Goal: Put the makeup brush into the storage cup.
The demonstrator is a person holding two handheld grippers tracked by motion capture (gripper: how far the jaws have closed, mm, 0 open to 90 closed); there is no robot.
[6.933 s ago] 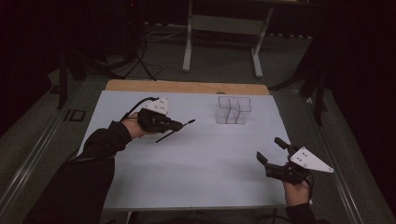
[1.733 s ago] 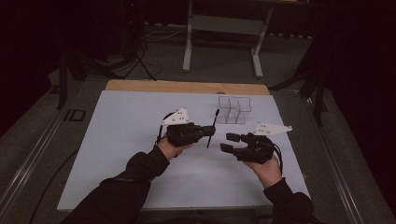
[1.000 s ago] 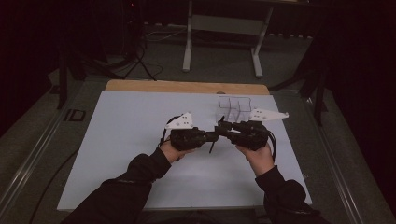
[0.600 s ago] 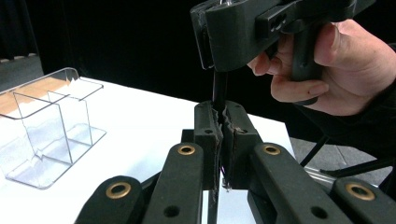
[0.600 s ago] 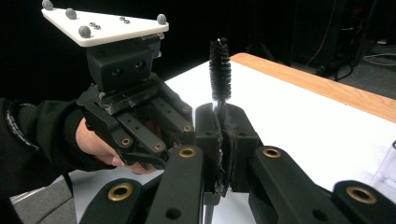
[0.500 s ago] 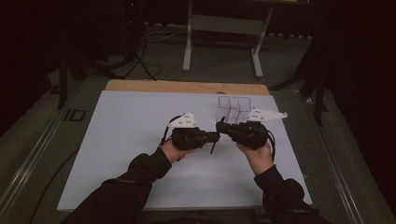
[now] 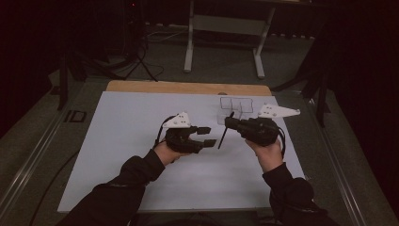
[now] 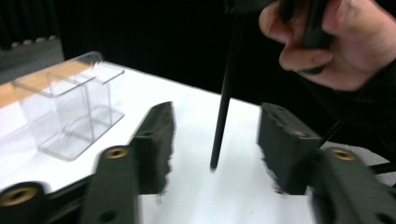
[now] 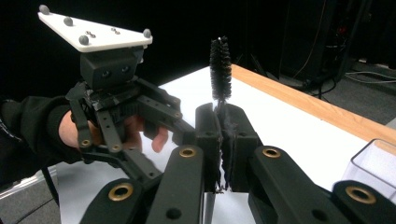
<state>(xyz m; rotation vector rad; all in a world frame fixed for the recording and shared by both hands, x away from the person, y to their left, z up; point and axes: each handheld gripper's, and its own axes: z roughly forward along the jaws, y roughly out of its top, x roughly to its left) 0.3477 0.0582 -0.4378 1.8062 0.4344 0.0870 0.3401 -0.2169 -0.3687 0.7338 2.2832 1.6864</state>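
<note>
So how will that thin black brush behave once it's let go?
The brush looks light, with a thin rod; it would probably topple if stood on end. Being round, it may roll on the smooth table. The bristles probably flex where the right gripper pinches.

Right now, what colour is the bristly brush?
Black, bristles and stem alike; the brush shows best in the right gripper view.

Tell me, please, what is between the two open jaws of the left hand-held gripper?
In the left gripper view, the thin black handle of the brush hangs between them, touching neither jaw; the right hand-held gripper holds it.
</note>
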